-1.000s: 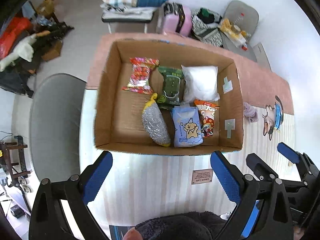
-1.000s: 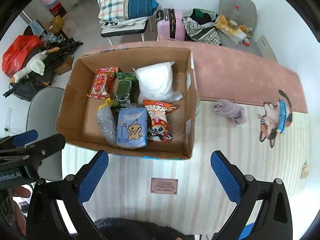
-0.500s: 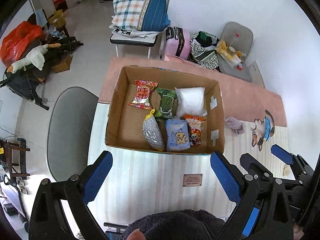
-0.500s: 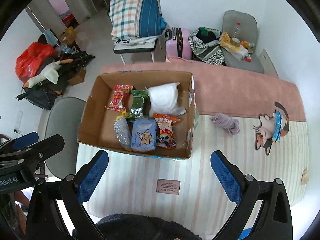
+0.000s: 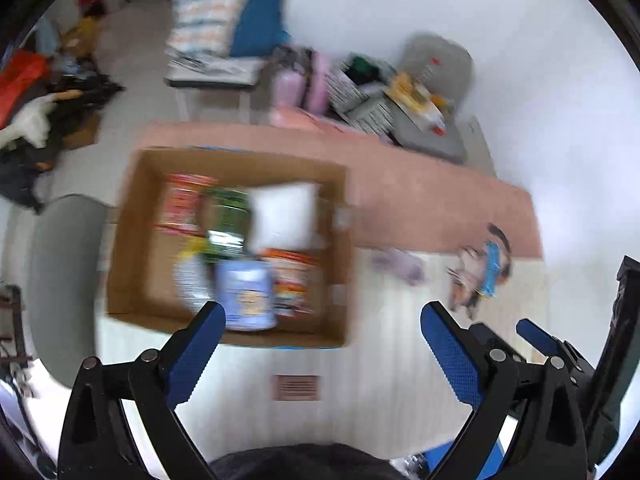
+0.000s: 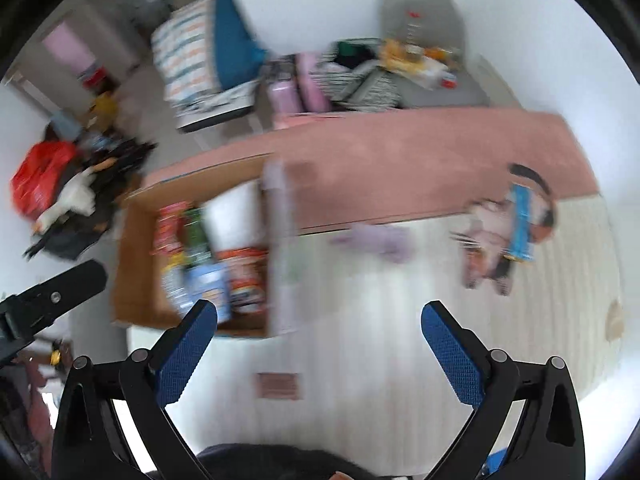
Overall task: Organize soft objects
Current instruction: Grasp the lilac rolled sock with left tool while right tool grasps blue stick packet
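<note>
Soft purple cloth (image 5: 398, 266) lying crumpled on the striped mat (image 5: 360, 360), just right of the cardboard box (image 5: 132, 216) and near the edge of the pink strip (image 5: 432, 204); touched by neither tool. Same cloth (image 6: 376, 240) seen in the right wrist view, between the box (image 6: 132, 248) and the cartoon cat print (image 6: 508, 232).

Box packed with soft packets (both views motion-blurred, labels unreadable): white pouch (image 5: 284, 216), red packet (image 5: 182, 204), green packet (image 5: 228, 212), blue packet (image 5: 248, 300), orange packet (image 5: 292, 280), silvery bundle (image 5: 190, 280).

Left gripper (image 5: 322, 322) held above the mat at the box's near wall, jaws spread wide, nothing between the blue pads (image 5: 192, 356). Right gripper (image 6: 319, 322) likewise spread wide and empty, over bare mat, cloth well ahead of it.

Small brown label (image 6: 278, 386) on the mat near both tools.
</note>
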Demonstrator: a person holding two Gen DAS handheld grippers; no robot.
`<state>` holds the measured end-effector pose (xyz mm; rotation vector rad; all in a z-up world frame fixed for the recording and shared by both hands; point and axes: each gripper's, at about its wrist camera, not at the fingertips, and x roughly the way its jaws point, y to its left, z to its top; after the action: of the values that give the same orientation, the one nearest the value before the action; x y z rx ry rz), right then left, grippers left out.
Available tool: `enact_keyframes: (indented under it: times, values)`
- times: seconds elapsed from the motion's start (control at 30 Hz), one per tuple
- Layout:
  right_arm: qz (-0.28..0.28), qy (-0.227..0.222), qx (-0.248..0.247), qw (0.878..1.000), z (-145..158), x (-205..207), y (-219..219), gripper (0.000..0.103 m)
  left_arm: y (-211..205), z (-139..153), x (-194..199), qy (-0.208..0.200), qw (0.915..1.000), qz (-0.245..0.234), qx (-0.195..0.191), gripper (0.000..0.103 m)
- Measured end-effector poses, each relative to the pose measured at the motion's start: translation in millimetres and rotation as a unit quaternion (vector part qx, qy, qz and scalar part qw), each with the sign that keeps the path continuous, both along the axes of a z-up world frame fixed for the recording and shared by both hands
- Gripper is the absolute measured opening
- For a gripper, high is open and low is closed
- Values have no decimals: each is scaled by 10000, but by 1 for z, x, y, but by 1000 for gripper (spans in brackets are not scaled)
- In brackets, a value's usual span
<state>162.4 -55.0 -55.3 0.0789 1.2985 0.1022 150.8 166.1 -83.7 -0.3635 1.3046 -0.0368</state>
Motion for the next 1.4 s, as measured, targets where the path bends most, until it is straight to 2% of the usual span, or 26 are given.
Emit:
enact_keyframes:
  times: [0.07,0.13,0.23,0.3,0.4,0.47,0.53,0.67,0.77,0.8,0.83,0.9,0.97,1.03,1.1,1.17,1.2,1.23,1.3,1.4]
  values:
    - [-324,11,-91,9994,-9,11,-39,103,-34,-17,19,193,9994,-213,-204,100]
    - [-701,71,-218,9973,-23,26,-86,103,-70,-41,43,530,9958,-412,-617,100]
    - [-1170,299,-261,9923,-49,49,-151,103,-114,-82,72,1022,9902,-438,-846,100]
    - [-1447,462,-175,9882,-68,64,-191,103,-134,-111,91,1273,9877,-358,-832,100]
    - [-1708,686,-100,9829,-95,84,-234,103,-152,-163,114,1810,9789,-98,-941,100]
    - [-1804,825,-23,9801,-113,96,-256,103,-158,-201,123,2221,9671,244,-1220,100]
    - [-1863,911,-151,9781,-129,108,-272,103,-161,-227,125,2511,9569,530,-1357,100]
    - [-1849,1062,-177,9768,-158,130,-291,100,-168,-253,133,2735,9519,787,-1139,100]
    - [-1830,1179,-120,9759,-180,148,-300,100,-170,-267,137,2887,9453,1028,-1115,82]
    - [-1831,1238,-117,9752,-189,154,-303,96,-170,-270,139,2942,9437,1069,-1066,71]
    - [-1835,1300,-106,9743,-197,160,-307,90,-171,-272,140,2949,9441,1086,-998,62]
    - [-1811,1525,-88,9715,-219,172,-311,86,-174,-273,146,2894,9495,962,-741,55]
    - [-1820,1715,-70,9682,-237,179,-313,79,-183,-268,153,2686,9614,581,-135,55]
    - [-1778,1946,-54,9646,-257,185,-314,70,-202,-259,163,2313,9702,-150,704,55]
    - [-1722,2057,-69,9633,-269,186,-314,66,-216,-256,167,2081,9679,-657,1248,55]
    - [-1637,2000,-150,9659,-272,187,-310,64,-230,-257,171,1940,9604,-1215,1590,55]
    - [-1568,1992,-181,9672,-272,188,-308,58,-233,-259,173,1952,9568,-1365,1668,56]
    - [-1514,1994,-224,9679,-273,188,-305,55,-233,-259,176,1958,9576,-1364,1615,56]
    - [-1462,1985,-278,9687,-274,189,-301,48,-228,-264,181,2156,9602,-1254,1255,56]
    - [-1417,2012,-255,9689,-275,190,-294,48,-216,-266,186,2264,9645,-991,927,57]
